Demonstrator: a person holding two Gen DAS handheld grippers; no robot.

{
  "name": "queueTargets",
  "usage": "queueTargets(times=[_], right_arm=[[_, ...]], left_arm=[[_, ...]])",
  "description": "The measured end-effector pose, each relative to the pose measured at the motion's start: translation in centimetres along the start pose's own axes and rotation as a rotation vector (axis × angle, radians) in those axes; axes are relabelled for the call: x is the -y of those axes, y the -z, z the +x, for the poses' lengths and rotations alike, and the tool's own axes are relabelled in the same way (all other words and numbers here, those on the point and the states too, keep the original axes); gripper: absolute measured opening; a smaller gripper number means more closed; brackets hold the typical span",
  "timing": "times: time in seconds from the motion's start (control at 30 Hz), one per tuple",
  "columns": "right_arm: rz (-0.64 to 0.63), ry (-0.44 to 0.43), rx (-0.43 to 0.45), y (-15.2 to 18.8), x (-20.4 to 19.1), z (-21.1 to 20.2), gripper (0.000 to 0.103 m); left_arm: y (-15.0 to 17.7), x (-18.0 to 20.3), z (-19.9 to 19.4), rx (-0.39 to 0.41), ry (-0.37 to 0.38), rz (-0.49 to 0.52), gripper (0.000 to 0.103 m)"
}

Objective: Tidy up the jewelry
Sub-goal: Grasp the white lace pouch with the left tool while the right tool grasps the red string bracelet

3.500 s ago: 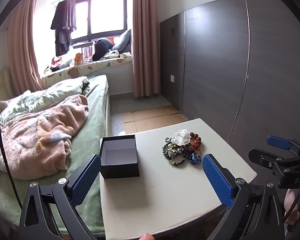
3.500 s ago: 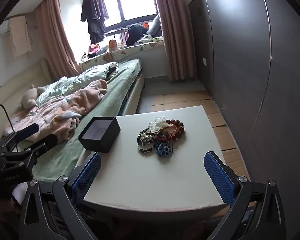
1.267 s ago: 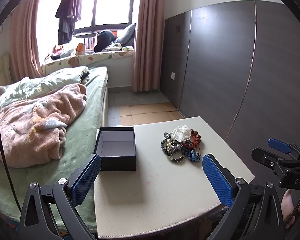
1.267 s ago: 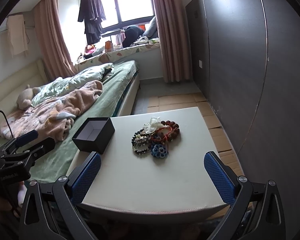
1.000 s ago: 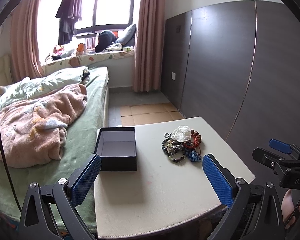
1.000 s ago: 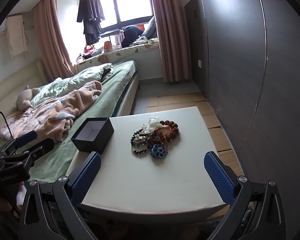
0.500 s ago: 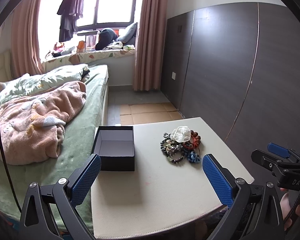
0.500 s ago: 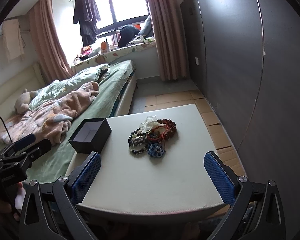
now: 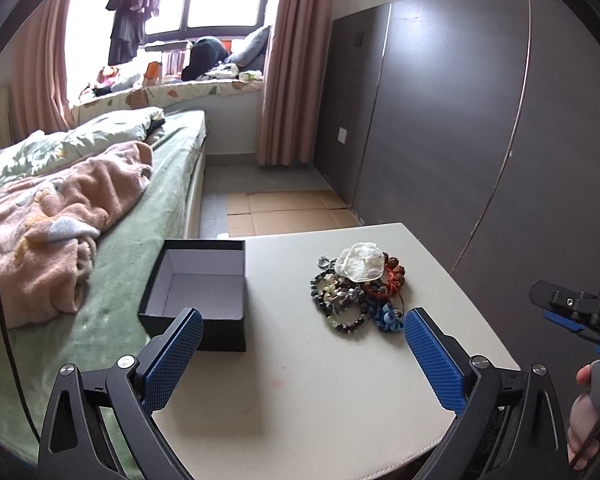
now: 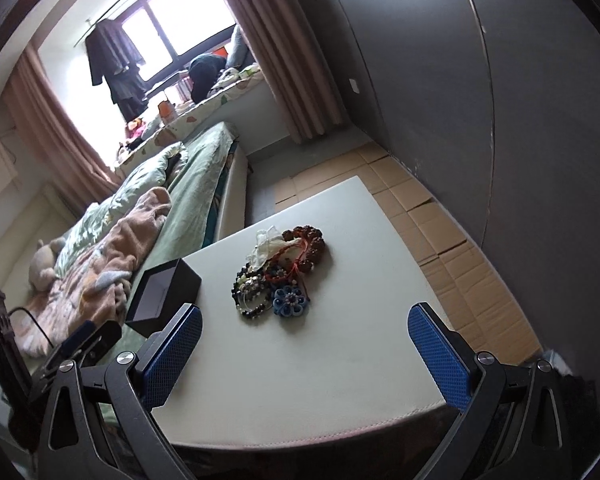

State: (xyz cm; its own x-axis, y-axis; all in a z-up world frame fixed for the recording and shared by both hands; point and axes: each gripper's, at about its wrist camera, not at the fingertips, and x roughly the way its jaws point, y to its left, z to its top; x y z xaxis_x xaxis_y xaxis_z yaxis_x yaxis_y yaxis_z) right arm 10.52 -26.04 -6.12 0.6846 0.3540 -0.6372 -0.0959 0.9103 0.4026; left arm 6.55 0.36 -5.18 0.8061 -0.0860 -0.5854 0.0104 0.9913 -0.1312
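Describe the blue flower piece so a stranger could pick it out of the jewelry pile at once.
On the white table, right of the open black box, lies a heap of beaded bracelets. The blue flower piece sits at the heap's near edge, closest to the grippers. It is the only flat, petal-shaped blue item; everything around it is strung round beads.

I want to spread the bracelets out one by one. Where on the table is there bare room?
Bare: the near half of the table, and the strip between black box and jewelry pile. Crowded: the pile itself, bracelets overlapping.
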Motion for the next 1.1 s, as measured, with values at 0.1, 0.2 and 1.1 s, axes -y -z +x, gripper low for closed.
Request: queueTargets(times=[0.1, 0.2, 1.1], right_arm=[[0.075, 0.007, -0.016, -0.2, 1.2, 0.7, 0.103], [0.158, -0.005, -0.02, -0.4, 2.2, 1.4, 0.103], [0.501, -0.142, -0.157, -3.2, 5.6, 11.7, 0.064]], left_arm=[[-0.5, 0.6, 1.1, -0.019, 0.024, -0.008, 0.093], [-1.3, 1.3, 2.2, -0.026, 0.047, -0.004, 0.089], [-3.4, 7.0, 16.1, -0.212, 0.127, 0.146, 0.057]])
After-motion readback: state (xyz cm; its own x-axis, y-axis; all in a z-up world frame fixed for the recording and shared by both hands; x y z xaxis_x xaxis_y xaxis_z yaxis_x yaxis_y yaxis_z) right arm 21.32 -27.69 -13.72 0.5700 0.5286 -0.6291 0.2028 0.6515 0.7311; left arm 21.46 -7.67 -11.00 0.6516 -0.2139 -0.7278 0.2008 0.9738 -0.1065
